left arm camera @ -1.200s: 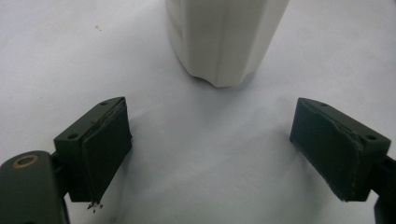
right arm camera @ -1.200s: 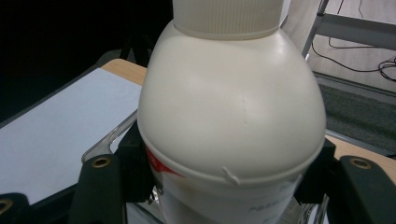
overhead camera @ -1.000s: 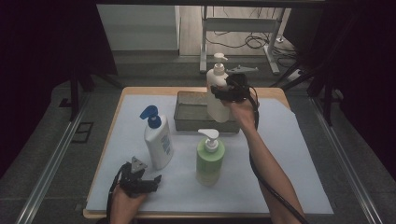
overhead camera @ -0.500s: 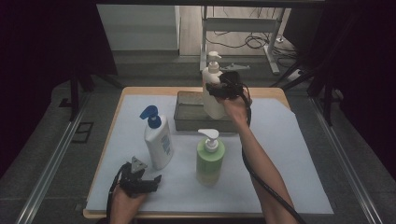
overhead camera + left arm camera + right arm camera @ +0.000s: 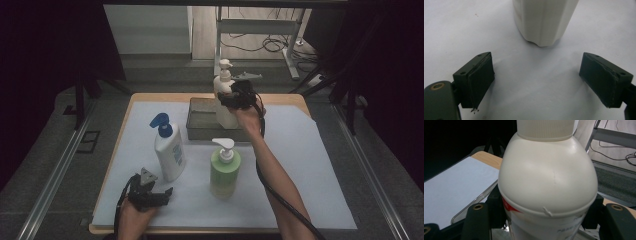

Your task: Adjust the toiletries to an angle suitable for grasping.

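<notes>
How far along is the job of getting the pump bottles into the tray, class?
Done: nothing sits in the grey tray yet. In hand: the right gripper is shut on the white bottle, holding it over the tray's right end. Left: the blue-capped bottle and the green bottle stand on the white mat, and the left gripper sits open beside the blue-capped one.

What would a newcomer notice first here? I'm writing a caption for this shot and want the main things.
First, the white bottle clamped in the right gripper over the grey tray at the table's far edge. Then two pump bottles standing on the white sheet: the blue-capped bottle left of the green bottle. The left gripper rests open near the front edge, just before the blue-capped one.
</notes>
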Available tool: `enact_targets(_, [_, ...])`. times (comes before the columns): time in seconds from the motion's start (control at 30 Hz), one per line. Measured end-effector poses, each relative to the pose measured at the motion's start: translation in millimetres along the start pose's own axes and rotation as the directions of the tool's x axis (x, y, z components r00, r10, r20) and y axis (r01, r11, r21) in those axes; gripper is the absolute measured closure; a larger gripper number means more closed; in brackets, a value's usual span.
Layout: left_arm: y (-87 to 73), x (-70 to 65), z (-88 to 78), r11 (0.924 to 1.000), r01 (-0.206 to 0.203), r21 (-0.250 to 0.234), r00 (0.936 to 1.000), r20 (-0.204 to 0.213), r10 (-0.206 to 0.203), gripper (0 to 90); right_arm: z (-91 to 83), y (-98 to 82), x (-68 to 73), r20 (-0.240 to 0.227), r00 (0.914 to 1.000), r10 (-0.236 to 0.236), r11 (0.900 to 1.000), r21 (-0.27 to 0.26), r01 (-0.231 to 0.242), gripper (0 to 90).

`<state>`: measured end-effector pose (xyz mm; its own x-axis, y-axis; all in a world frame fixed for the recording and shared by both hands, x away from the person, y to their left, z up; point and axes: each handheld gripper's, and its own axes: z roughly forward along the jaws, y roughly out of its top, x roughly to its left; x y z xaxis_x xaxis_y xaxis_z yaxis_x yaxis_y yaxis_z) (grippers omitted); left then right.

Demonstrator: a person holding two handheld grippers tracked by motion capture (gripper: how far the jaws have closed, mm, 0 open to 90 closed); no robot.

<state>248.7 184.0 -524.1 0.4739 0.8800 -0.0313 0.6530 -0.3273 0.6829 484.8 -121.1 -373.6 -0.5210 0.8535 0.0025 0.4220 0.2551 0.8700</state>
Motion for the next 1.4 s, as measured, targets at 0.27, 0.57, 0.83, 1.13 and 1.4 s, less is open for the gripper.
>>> enact_targets(0.27, [0.0, 0.0, 0.0, 1.0000, 0.000, 0.001, 1.0000, 0.000, 0.000, 12.0, -0.3, -8.2, -0.5, -0.007, 0.9999, 0.010, 1.000, 0.010, -0.010, 37.5])
enact_targets(0.57, [0.0, 0.1, -0.1, 1.0000, -0.002, 0.002, 1.0000, 0.000, 0.002, 12.0, -2.0, -13.7, -1.4, -0.006, 1.0000, 0.002, 1.000, 0.027, -0.002, 37.4])
enact_targets(0.83, [0.0, -0.1, 0.1, 1.0000, 0.002, -0.001, 1.0000, 0.001, -0.002, 12.0, -4.2, -18.9, -1.2, -0.009, 1.0000, -0.001, 0.999, 0.044, 0.001, 37.4])
enact_targets(1.13, [0.0, -0.1, 0.1, 1.0000, 0.002, -0.001, 1.0000, 0.001, -0.002, 12.0, -4.6, -28.1, -2.1, -0.013, 0.9999, 0.005, 0.997, 0.075, -0.004, 37.3])
enact_targets(1.4, [0.0, -0.1, 0.1, 1.0000, 0.002, -0.001, 1.0000, 0.000, -0.002, 12.0, -2.2, -38.2, -0.4, -0.014, 0.9999, -0.004, 0.996, 0.093, 0.005, 37.3])
